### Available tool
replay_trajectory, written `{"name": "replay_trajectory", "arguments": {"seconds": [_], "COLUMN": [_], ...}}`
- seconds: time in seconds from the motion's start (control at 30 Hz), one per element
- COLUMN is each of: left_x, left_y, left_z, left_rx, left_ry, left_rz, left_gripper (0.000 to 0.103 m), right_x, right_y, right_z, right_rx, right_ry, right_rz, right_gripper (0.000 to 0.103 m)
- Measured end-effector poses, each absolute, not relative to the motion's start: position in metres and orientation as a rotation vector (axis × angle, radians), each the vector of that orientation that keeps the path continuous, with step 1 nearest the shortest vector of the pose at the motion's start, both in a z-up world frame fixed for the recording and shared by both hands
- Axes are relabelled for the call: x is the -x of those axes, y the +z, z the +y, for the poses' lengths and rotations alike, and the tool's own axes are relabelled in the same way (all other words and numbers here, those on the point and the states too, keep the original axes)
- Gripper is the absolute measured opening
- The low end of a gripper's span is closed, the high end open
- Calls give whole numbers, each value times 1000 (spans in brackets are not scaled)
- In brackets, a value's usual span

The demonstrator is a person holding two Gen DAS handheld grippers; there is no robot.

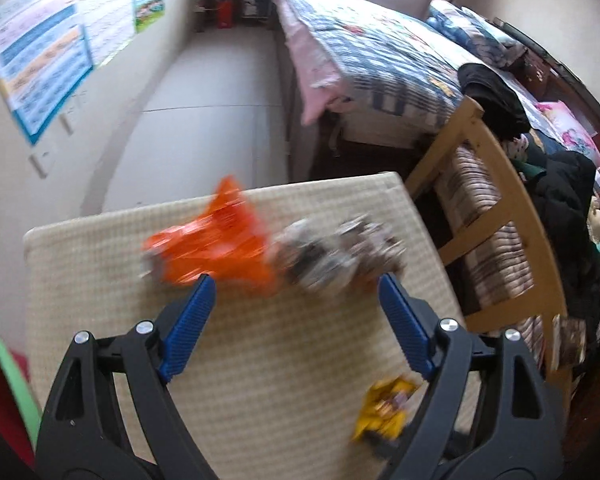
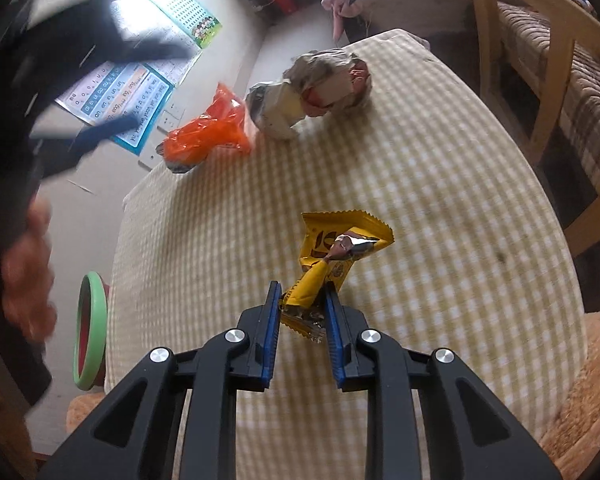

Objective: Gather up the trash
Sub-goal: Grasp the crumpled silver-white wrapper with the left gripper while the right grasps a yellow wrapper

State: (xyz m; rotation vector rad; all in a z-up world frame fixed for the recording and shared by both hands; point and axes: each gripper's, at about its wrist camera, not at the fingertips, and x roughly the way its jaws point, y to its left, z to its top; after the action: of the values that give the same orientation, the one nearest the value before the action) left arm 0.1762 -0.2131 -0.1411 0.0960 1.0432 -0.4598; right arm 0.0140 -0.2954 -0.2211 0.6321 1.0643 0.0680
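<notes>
— Where's the trash?
— Your right tongs (image 2: pixel 302 300) pinch the yellow wrapper (image 2: pixel 332 256) mid-tabletop (image 2: pixel 460 200). Beyond it lie the paper wad (image 2: pixel 312 92) and orange bag (image 2: pixel 208 136).
— The left?
— Your left tongs (image 1: pixel 296 284), spread, near the bag. Nothing's binned (image 2: pixel 90 332) yet.

Crumpled wrappers (image 2: pixel 332 256) on checked tablecloth (image 2: pixel 440 200)

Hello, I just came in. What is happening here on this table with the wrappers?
A person is collecting trash from a checkered table with two tools. The right hand-held gripper is closed on a yellow wrapper. The left hand-held gripper is open, just short of an orange plastic bag and a crumpled paper ball, which lie untouched at the far end. A green-rimmed bin stands on the floor beside the table.
</notes>
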Motion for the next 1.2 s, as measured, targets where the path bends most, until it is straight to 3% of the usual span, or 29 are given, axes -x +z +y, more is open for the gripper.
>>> {"name": "replay_trajectory", "arguments": {"seconds": [0.17, 0.37, 0.47, 0.53, 0.6, 0.67, 1.2], "left_x": [-202, -228, -232, -233, -230, -224, -105], "left_y": [-170, -207, -223, -228, -224, -219, -190], "left_z": [-260, -239, -238, -235, -234, -227, -111], "left_rx": [-182, 2, -21, -37, -85, -84, -114], "left_ry": [-431, -275, -259, -246, -243, -293, -329], "left_rz": [1126, 1240, 1289, 1293, 1267, 1279, 1225], "left_gripper": [81, 81, 75, 63, 34, 26, 26], "right_x": [-11, -9, -10, -13, -13, -14, -12], "right_y": [-229, -234, -235, -235, -235, -235, -223], "right_z": [-309, -322, -323, -320, -320, -319, -291], "right_rx": [-677, -719, -720, -714, -716, -713, -563], "right_ry": [65, 70, 78, 81, 80, 78, 91], "right_rz": [1061, 1043, 1042, 1042, 1041, 1041, 1080], "right_gripper": [21, 21, 21, 21, 21, 21, 23]}}
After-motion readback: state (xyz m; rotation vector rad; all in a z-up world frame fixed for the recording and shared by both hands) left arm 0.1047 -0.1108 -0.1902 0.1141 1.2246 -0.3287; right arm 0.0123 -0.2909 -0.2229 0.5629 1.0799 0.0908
